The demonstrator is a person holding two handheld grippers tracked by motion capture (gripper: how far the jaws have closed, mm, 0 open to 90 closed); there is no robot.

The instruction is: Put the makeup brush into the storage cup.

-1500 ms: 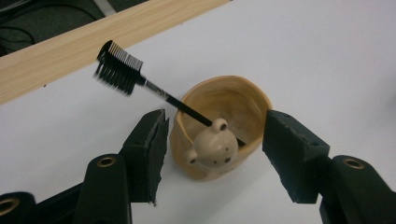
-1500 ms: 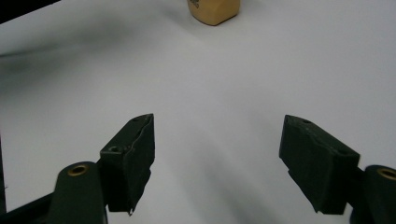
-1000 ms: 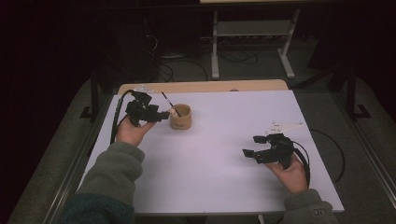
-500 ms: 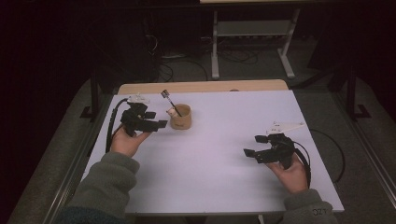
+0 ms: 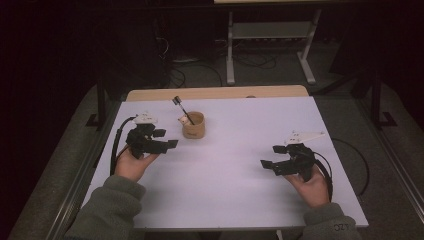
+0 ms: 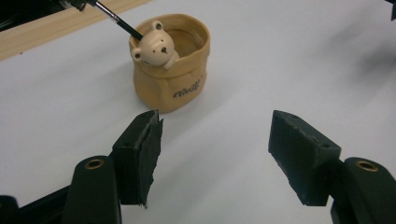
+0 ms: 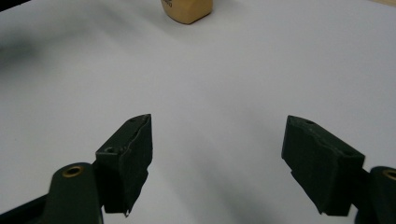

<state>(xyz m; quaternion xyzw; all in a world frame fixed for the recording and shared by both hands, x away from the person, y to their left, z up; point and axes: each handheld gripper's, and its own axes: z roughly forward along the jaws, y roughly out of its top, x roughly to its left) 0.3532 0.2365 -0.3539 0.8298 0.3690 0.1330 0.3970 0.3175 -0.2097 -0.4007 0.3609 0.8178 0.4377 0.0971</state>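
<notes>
A small tan pot (image 5: 193, 125) shaped like a sack, with a bear's head on its rim, stands on the white table top (image 5: 230, 165) at the back left. A thin black brush (image 5: 181, 108) leans out of it toward the far left. In the left gripper view the pot (image 6: 171, 70) sits just beyond the jaws, with the brush (image 6: 116, 19) above it. My left gripper (image 5: 167, 139) is open, a short way left of the pot and apart from it. My right gripper (image 5: 271, 157) is open at the right, over bare table, with nothing between its jaws. The pot's base (image 7: 187, 8) shows far ahead of it.
A wooden strip (image 5: 215, 93) runs along the table's far edge. Beyond it stand a metal frame (image 5: 270, 40) and cables on the dark floor. A black cable (image 5: 350, 160) trails off the right gripper toward the table's right edge.
My left gripper has drawn back from the pot, toward the near left, with nothing in it. The brush stays in the pot. The right gripper has barely moved.
</notes>
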